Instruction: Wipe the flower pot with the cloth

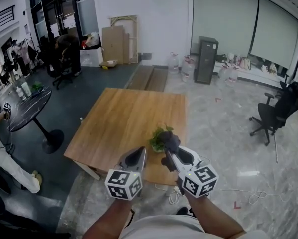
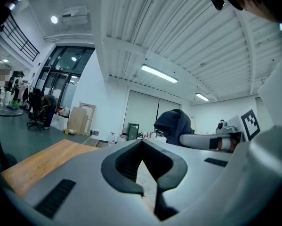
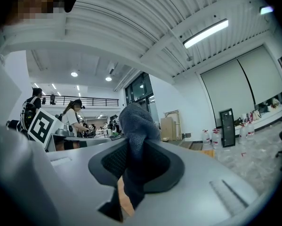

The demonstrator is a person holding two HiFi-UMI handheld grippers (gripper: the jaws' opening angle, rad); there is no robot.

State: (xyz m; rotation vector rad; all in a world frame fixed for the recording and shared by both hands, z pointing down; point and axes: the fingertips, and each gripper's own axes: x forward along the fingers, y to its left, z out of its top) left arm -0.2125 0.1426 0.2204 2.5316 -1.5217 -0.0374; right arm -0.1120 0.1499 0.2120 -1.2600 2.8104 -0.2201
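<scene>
- My right tool (image 1: 170, 155) was clenched on the dark cloth (image 1: 171, 142); in the right gripper view the cloth (image 3: 135, 126) ran up between the pads and stood in a bunched fold above the tips
- My left tool (image 1: 140, 153) was clenched on nothing; the left gripper view showed its pads meeting, with only floor and tabletop edge past them
- The flower pot (image 1: 157, 142) stood on the wooden tabletop (image 1: 119, 118) near the edge closest to me, toward its right corner; from my head view I could see mostly its green leaves, since the cloth and the right tool covered the pot's side
- Both tools pointed roughly level, side by side, the left one just beside the plant and apart from it; I could not tell whether the cloth was touching the pot or only held in front of it
- I judged the step to be the start of the wipe: cloth gripped and brought up to the pot, rubbing not plainly under way
- The next move, as I read it, called for pressing the bunched cloth to the pot's wall and sweeping it round; a pot so near the edge might slide or tip, so the left tool would do well to brace it on the far side
</scene>
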